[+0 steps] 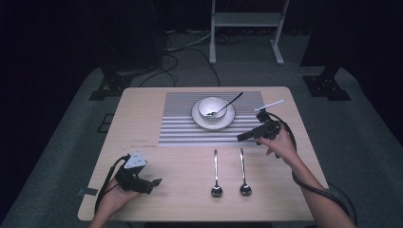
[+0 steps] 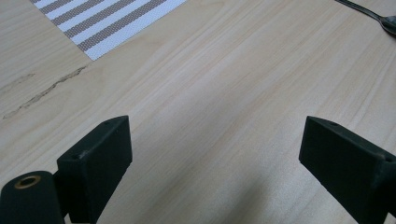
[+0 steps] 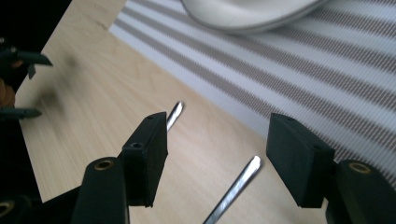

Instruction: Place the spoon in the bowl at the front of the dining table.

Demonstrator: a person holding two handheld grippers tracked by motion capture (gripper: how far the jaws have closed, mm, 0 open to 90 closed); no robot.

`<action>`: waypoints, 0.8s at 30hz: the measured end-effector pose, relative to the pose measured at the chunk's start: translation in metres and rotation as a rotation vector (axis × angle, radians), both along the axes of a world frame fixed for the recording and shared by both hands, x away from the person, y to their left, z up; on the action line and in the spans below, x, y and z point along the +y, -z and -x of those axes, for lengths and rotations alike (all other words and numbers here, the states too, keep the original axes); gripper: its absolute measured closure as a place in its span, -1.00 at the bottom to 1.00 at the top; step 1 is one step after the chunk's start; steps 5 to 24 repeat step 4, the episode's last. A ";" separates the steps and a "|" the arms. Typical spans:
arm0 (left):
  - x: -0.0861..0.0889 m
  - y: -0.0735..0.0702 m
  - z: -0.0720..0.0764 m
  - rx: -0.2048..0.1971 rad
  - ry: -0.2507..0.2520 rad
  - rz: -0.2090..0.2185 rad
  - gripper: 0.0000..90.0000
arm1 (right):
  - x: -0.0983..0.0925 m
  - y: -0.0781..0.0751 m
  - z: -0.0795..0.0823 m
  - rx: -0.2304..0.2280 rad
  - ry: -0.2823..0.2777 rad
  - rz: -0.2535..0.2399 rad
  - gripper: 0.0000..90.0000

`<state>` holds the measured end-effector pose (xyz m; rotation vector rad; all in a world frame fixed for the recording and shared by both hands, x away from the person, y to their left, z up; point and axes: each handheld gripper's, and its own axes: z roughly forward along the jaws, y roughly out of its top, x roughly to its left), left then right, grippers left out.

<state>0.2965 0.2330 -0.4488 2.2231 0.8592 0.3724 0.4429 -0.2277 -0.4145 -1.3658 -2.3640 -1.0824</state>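
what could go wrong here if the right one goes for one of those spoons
The right hand-held gripper, jaws open, hovers over thin spoon handles lying flat; the right spoon may slip or skid into the left spoon beside it. Swinging toward the placemat could also knock the plate holding the bowl.

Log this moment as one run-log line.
left hand-held gripper: open, empty, low near table edge | right hand-held gripper: open, empty, above spoon handles | two spoons on table | third spoon in bowl on plate
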 end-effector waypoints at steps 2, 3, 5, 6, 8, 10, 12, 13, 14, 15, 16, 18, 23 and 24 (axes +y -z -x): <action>0.000 0.000 0.000 0.001 0.005 -0.005 -0.81 | -0.002 0.004 0.008 -0.010 -0.006 0.004 -0.18; -0.001 0.000 0.000 -0.001 0.006 -0.005 -0.81 | -0.003 0.006 0.012 -0.013 -0.005 -0.003 -0.18; -0.001 -0.001 0.000 -0.004 0.008 -0.008 -0.81 | -0.005 0.008 0.018 -0.012 -0.006 -0.024 -0.19; -0.001 -0.001 0.000 -0.004 0.008 -0.008 -0.81 | -0.005 0.008 0.018 -0.012 -0.006 -0.024 -0.19; -0.001 -0.001 0.000 -0.004 0.008 -0.008 -0.81 | -0.005 0.008 0.018 -0.012 -0.006 -0.024 -0.19; -0.001 -0.001 0.000 -0.004 0.008 -0.008 -0.81 | -0.005 0.008 0.018 -0.012 -0.006 -0.024 -0.19; -0.001 -0.001 0.000 -0.004 0.008 -0.008 -0.81 | -0.005 0.008 0.018 -0.012 -0.006 -0.024 -0.19; -0.001 -0.001 0.000 -0.004 0.008 -0.008 -0.81 | -0.005 0.008 0.018 -0.012 -0.006 -0.024 -0.19; -0.001 -0.001 0.000 -0.004 0.008 -0.008 -0.81 | -0.005 0.008 0.018 -0.012 -0.006 -0.024 -0.19; -0.001 -0.001 0.000 -0.004 0.008 -0.008 -0.81 | -0.005 0.008 0.018 -0.012 -0.006 -0.024 -0.19; -0.001 -0.001 0.000 -0.004 0.008 -0.008 -0.81 | -0.005 0.008 0.018 -0.012 -0.006 -0.024 -0.19; -0.001 -0.001 0.000 -0.004 0.008 -0.008 -0.81 | -0.005 0.008 0.018 -0.012 -0.006 -0.024 -0.19; -0.001 -0.001 0.000 -0.004 0.008 -0.008 -0.81 | -0.005 0.008 0.018 -0.012 -0.006 -0.024 -0.19; -0.001 -0.001 0.000 -0.004 0.008 -0.008 -0.81 | -0.005 0.008 0.018 -0.012 -0.006 -0.024 -0.19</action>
